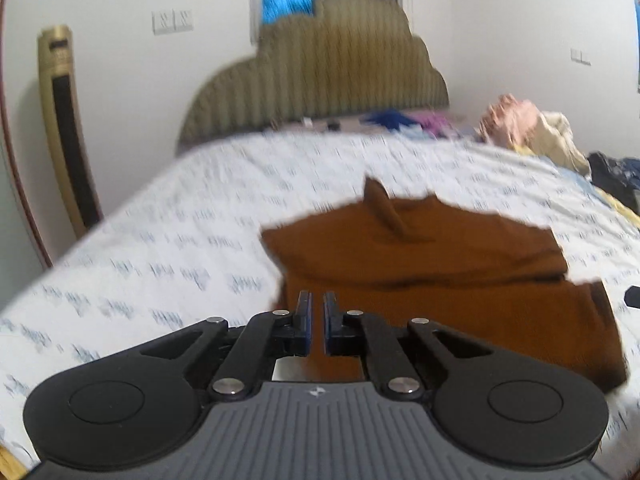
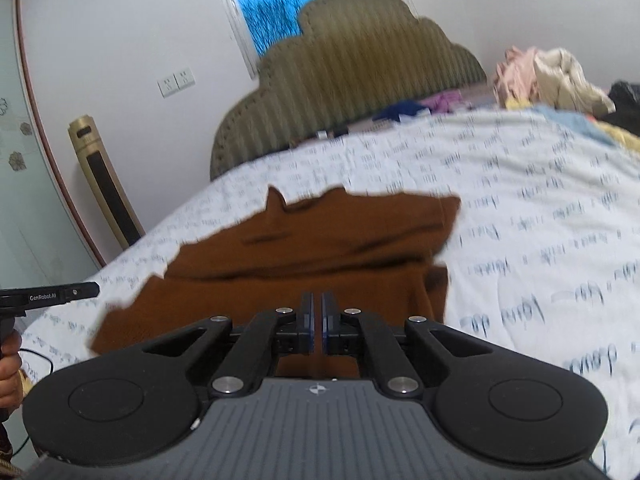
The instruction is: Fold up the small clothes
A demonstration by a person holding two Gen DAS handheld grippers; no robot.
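Note:
A small brown garment [image 1: 420, 264] lies partly folded on the white printed bedsheet [image 1: 168, 240]; its far part is doubled over the near part. My left gripper [image 1: 317, 300] is over its near left edge, jaws almost together with brown cloth showing in the narrow gap. In the right wrist view the garment [image 2: 320, 248] lies straight ahead. My right gripper [image 2: 317, 300] is over its near edge, jaws nearly closed, cloth visible between them. The left gripper's tip [image 2: 60, 294] shows at the far left.
A padded olive headboard [image 1: 320, 80] stands behind the bed. A heap of pink and cream clothes [image 1: 528, 128] lies at the far right, dark clothes [image 1: 616, 176] beside it. A gold tower fan [image 1: 66, 128] stands at the left wall. The window [image 2: 272, 4] is behind.

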